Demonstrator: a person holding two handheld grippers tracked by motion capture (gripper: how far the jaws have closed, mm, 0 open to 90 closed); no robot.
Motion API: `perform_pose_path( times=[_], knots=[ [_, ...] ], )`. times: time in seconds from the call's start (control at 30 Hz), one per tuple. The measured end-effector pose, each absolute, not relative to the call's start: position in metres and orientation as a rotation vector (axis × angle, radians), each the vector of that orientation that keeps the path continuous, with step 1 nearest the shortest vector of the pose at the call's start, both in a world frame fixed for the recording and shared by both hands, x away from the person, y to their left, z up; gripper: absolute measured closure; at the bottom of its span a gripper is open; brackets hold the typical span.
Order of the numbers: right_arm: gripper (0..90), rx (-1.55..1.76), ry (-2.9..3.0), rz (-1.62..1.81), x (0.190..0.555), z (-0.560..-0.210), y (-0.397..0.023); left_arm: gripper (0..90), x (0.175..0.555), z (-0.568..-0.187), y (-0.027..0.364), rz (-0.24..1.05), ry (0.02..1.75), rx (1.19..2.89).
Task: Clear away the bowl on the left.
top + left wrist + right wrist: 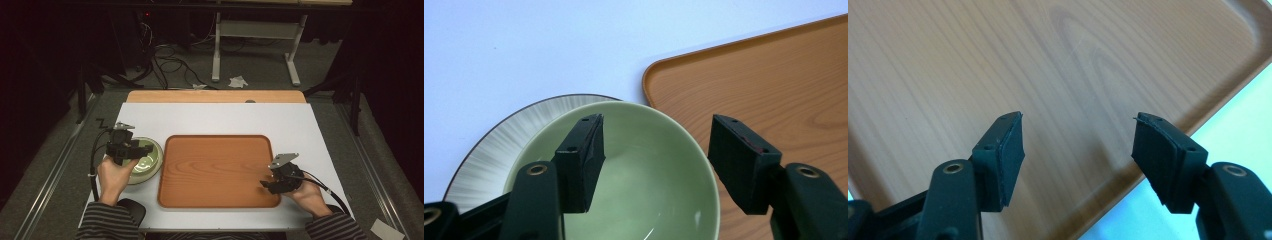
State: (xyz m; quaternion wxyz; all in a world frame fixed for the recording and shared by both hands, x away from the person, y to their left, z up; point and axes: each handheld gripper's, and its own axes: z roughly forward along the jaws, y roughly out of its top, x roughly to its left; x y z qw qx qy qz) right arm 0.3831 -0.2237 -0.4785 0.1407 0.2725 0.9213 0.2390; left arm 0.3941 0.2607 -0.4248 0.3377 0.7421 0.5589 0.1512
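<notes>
Straddling green bowl [644, 170] rim w/ wide jaws, left gripper [654, 150]; plate [499, 145] half hidden; right gripper [1078, 150] jaws wide over tray [998, 60].

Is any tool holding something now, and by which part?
Nothing is held. The left tool is open over the bowl; the right tool is open over the tray.

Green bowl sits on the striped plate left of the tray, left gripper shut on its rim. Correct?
Not quite. The left gripper is open, its jaws straddling the rim of the green bowl without closing, as the left gripper view shows. The bowl does sit on the striped plate left of the tray.
</notes>
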Motion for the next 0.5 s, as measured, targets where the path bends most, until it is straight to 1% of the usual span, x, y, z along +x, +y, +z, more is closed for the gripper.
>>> perform_pose_path(
  times=[0.5],
  knots=[
    [39.1, 0.786, 2.666, 0.690, 0.384, -0.479, -0.223, 39.4, 0.394, -0.425, 0.277, 0.424, 1.530, 1.904]
  ],
)
